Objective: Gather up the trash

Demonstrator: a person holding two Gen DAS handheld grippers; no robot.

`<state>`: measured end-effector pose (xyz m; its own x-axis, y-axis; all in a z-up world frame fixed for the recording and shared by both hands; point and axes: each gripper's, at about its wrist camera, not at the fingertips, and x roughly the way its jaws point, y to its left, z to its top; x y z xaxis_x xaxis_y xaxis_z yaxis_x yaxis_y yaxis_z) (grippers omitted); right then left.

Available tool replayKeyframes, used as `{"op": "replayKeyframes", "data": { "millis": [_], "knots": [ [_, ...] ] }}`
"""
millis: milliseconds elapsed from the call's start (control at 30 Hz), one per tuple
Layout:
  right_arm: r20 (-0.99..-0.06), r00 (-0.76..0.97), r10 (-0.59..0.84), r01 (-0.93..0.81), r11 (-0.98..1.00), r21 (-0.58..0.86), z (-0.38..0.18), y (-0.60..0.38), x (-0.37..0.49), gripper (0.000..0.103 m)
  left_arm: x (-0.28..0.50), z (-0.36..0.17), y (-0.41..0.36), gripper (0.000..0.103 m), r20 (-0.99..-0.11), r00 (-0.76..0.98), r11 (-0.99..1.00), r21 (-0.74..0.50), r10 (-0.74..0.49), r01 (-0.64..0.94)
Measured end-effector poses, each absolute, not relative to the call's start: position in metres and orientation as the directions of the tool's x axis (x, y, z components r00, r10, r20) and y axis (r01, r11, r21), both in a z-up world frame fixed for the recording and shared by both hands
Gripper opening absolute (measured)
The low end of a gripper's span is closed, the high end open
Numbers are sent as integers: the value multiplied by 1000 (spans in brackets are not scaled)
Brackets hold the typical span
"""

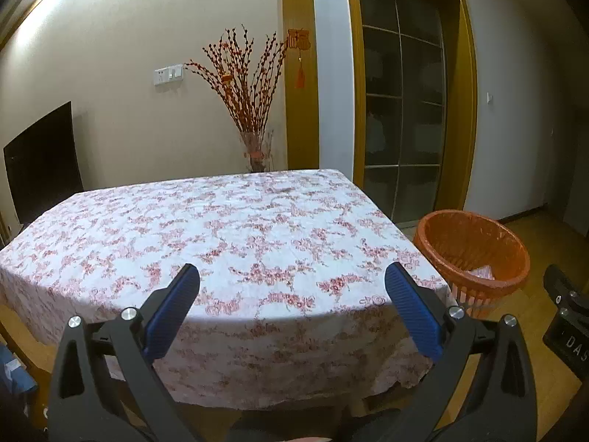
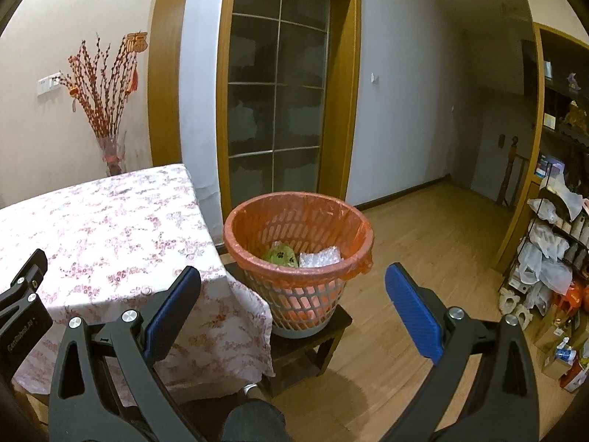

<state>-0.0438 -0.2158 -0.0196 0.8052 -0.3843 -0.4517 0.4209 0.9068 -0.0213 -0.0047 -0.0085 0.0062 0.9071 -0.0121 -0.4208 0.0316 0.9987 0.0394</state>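
Trash (image 2: 319, 256) sits in the orange bin (image 2: 235, 237), at 3 o'clock from the worktop (image 1: 221, 228). Left gripper (image 1: 292, 276) and right gripper (image 2: 293, 276) both gape wide, holding nothing.

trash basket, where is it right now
The orange-lined trash basket stands on a small dark stool just off the right corner of the floral-clothed table, in front of the glass door; the right view shows it centrally.

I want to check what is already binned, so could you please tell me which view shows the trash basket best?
The right wrist view: the trash basket sits whole, with a green wrapper and bubble wrap inside. The left wrist view shows only its rim and part of the interior.
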Motion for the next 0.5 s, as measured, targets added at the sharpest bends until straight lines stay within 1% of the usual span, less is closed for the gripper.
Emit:
{"op": "replayKeyframes", "data": {
  "millis": [200, 500],
  "knots": [
    [-465, 800, -381, 419, 908, -22, -22, -214, -45, 99, -3, 2, -7, 99, -448, 894, 999, 28, -11, 26],
    [-481, 792, -376, 419, 908, -21, -25, -214, -44, 99, -4, 0, -6, 99, -462, 887, 1000, 19, -9, 20]
  ]
}}
